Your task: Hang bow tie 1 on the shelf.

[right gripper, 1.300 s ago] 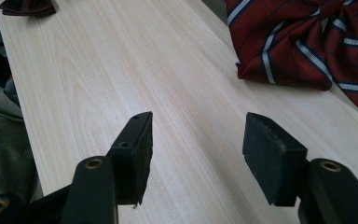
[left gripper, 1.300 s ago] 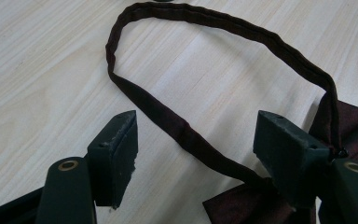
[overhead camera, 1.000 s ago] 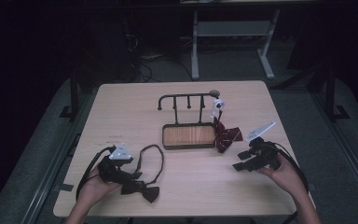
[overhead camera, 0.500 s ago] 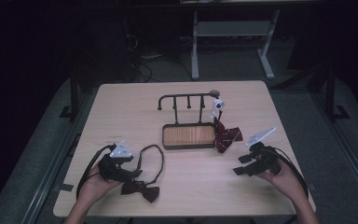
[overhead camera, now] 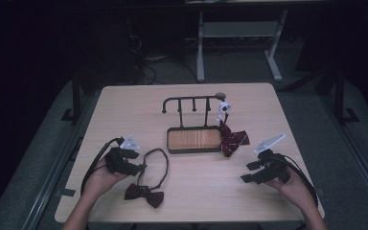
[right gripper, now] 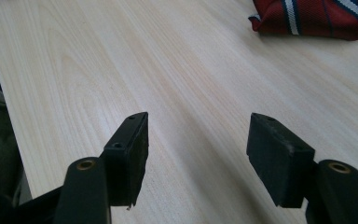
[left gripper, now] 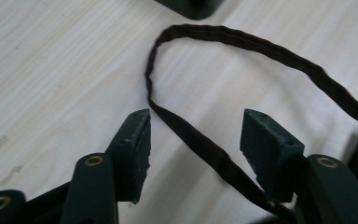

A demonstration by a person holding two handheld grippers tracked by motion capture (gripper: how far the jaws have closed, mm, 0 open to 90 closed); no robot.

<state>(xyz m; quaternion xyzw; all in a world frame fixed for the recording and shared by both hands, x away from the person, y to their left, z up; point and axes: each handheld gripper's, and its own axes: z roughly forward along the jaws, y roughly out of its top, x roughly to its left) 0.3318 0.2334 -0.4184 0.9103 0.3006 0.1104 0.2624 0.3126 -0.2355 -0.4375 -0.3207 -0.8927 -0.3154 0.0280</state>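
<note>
A dark bow tie (overhead camera: 144, 194) lies near the table's front left, its thin strap (overhead camera: 157, 160) looped toward the stand. My left gripper (overhead camera: 135, 168) is open, and the strap (left gripper: 200, 144) runs between its jaws on the table. A red striped bow tie (overhead camera: 231, 140) hangs from the right end of a black hook stand (overhead camera: 194, 101) with a wooden base (overhead camera: 193, 139). At the front right my right gripper (overhead camera: 249, 173) stands open over bare wood, with the red tie (right gripper: 317, 18) farther off.
A small white round object (overhead camera: 224, 108) sits at the stand's right end above the red tie. The light wooden table (overhead camera: 182, 211) has dark floor and metal frame legs beyond its far edge.
My right gripper has pulled back from the red tie toward the front right. The left gripper has shifted slightly along the dark strap.
</note>
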